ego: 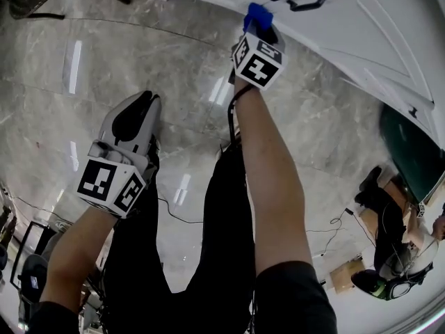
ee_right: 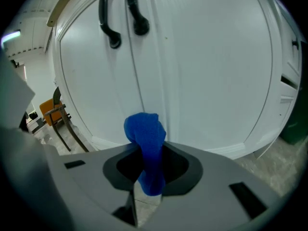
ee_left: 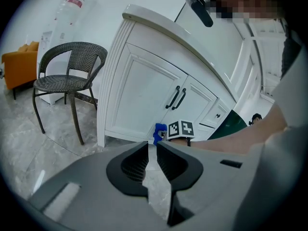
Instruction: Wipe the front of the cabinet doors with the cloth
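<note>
The white cabinet doors [ee_right: 192,66] fill the right gripper view, with two black handles [ee_right: 109,20] at the top left. My right gripper [ee_right: 149,154] is shut on a bunched blue cloth [ee_right: 144,131], which it holds up to the lower part of the doors near the centre seam. Whether the cloth touches the door I cannot tell. In the head view the cloth [ego: 257,16] sits at the cabinet's [ego: 348,26] bottom edge ahead of the right gripper [ego: 259,33]. My left gripper [ego: 142,103] hangs back over the floor, shut and holding nothing. It [ee_left: 152,150] faces the cabinet [ee_left: 144,90].
A dark wicker chair [ee_left: 67,76] stands left of the cabinet, with an orange seat [ee_left: 19,64] behind it. The floor is glossy grey marble [ego: 104,61]. A dark green object [ego: 410,148] lies right of the cabinet. Cables and bags [ego: 382,270] lie at the lower right.
</note>
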Demonstrator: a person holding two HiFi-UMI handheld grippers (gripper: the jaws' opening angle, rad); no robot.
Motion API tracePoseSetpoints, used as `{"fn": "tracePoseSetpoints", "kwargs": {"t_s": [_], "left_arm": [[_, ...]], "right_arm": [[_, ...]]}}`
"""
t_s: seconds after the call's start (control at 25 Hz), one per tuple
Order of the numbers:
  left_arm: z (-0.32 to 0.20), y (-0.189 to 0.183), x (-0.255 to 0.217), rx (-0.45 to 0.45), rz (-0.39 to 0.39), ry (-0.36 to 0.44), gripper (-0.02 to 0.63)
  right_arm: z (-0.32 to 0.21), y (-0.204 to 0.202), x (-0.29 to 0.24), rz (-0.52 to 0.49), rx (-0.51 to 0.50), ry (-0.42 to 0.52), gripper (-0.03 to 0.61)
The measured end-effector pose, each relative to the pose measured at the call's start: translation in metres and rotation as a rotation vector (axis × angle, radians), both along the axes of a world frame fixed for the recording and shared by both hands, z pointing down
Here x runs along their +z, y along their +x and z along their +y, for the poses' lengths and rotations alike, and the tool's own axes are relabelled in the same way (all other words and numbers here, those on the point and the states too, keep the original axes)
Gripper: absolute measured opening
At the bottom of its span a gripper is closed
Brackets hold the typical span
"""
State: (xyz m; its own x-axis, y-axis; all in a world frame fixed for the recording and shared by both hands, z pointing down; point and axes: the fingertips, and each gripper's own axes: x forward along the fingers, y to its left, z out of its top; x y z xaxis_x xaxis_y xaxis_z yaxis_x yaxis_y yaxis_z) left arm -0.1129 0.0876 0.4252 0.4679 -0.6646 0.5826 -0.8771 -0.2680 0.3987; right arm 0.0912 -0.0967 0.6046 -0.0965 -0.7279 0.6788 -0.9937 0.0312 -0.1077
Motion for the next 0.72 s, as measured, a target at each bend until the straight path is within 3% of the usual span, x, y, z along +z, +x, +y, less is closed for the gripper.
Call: {"fn": "tracePoseSetpoints", "kwargs": {"t_s": [0.12,0.48,0.72], "left_arm": [[0.0,-0.024,-0.003,-0.01,-0.002,0.003,0.057],[0.001,-0.131,0.001,-0.084,-0.053,0.0,0.057],[0.007,-0.194,0.023,-0.121,-0.092,-0.032,0.057]], "right_arm": [[0.009,-0.041,0.001,-0.024,-0.032,-0.01,0.08],[-0.011,-0.216,0.021,-0.093,-0.201,-0.027,0.08],[-0.031,-0.294,0.05,-0.093,-0.329,-0.02,0.08]]}}
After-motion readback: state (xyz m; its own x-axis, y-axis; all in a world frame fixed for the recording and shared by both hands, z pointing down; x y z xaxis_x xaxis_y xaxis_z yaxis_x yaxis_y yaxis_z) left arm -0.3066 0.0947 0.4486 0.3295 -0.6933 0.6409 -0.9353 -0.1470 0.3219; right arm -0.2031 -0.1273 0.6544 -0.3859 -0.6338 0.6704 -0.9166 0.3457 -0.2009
